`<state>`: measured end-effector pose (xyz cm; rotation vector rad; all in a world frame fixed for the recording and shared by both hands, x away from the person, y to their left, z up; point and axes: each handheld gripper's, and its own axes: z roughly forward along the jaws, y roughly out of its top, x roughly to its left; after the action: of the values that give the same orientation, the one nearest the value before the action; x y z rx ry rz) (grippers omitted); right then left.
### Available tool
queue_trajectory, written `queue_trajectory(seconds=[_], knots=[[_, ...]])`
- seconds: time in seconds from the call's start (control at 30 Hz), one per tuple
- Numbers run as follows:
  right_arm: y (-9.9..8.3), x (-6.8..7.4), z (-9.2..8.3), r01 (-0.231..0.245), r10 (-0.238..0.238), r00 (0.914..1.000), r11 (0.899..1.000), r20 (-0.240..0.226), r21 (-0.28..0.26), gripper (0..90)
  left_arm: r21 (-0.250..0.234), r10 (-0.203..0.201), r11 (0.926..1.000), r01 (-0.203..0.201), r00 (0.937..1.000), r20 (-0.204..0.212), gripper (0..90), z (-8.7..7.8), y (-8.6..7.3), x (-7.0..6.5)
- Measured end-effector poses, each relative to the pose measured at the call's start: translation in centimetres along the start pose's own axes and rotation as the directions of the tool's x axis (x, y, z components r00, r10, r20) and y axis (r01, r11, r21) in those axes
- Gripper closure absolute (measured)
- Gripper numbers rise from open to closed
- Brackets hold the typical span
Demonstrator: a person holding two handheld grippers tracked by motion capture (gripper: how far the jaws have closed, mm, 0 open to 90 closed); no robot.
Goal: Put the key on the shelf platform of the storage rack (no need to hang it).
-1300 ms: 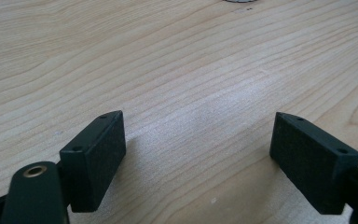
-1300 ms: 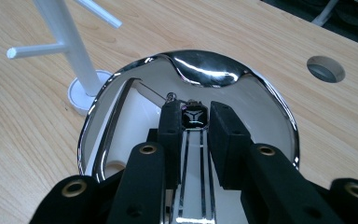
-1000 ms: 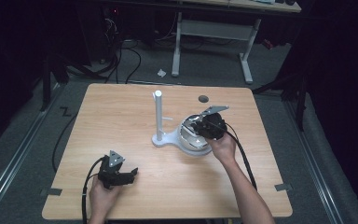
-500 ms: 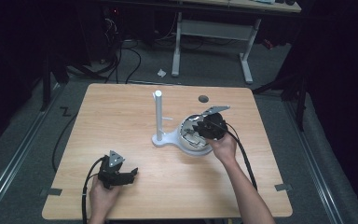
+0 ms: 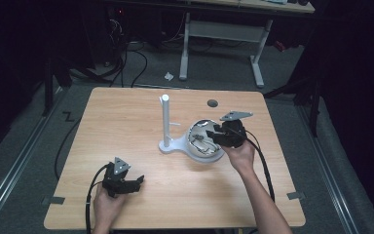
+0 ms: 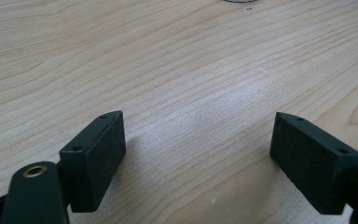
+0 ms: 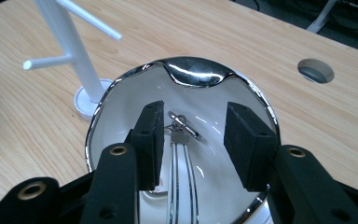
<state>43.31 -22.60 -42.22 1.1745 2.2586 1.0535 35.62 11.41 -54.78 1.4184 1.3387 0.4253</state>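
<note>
Hanging over the shiny silver dish (image 7: 186,77), the right gripper (image 7: 193,133) had just been opening, leaving the small metal clasp (image 7: 181,128) loose between its jaws. The left gripper (image 5: 135,182) rested open on the wooden table (image 5: 126,117), waiting out of the way.

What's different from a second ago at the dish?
The right gripper has just been opening over the white dish; its fingers now stand clear of the small metal piece lying inside. Left gripper, stand and dish stayed put.
</note>
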Motion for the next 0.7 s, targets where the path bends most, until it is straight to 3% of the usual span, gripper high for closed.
queue_trajectory(seconds=[0.37, 0.5, 0.7], knots=[[-0.4, -0.4, -2.1, -0.012, 0.012, 0.9999, 0.999, 0.004, -0.031, 58.0, 0.000, 0.000, 1.0000, 0.000, 1.0000, 0.000, 18.6, 0.0, 0.0, 0.0], [-1.1, -1.0, -2.7, -0.047, 0.047, 0.9989, 0.998, 0.001, -0.045, 57.6, 0.000, 0.000, 1.0000, 0.000, 1.0000, 0.000, 18.6, 0.0, 0.0, 0.0], [-1.4, -1.2, -4.0, -0.050, 0.051, 0.9987, 0.997, 0.004, -0.063, 56.7, 0.001, 0.003, 1.0000, -0.003, 1.0000, 0.000, 18.6, 0.0, 0.0, 0.0]])
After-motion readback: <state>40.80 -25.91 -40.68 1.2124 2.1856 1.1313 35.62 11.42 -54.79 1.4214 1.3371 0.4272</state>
